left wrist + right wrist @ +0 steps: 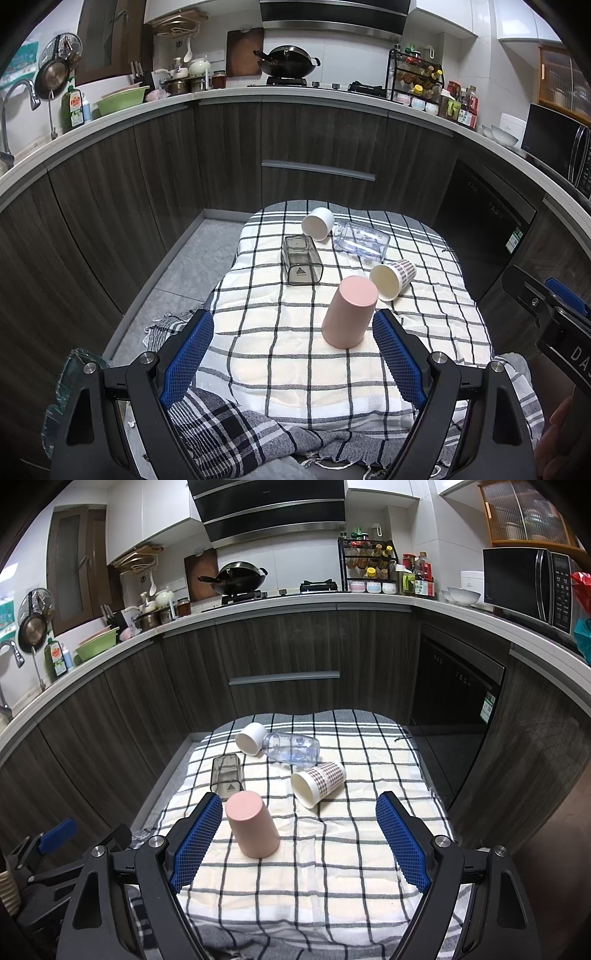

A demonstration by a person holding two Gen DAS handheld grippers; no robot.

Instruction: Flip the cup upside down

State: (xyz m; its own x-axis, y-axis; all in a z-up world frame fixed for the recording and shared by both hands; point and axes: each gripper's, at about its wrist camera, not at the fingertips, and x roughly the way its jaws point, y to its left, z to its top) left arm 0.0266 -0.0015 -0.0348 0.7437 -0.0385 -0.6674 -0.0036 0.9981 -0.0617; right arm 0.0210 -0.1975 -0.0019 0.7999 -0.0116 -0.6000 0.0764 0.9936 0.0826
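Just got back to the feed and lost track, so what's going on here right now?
Both hand-held grippers, left and right, hang open over the checked cloth, holding nothing. The pink cup already stands upside down near them. Four others lie on their sides further back: the plaid cup, white cup, clear cup and smoky square cup. Nothing is being touched at this moment.
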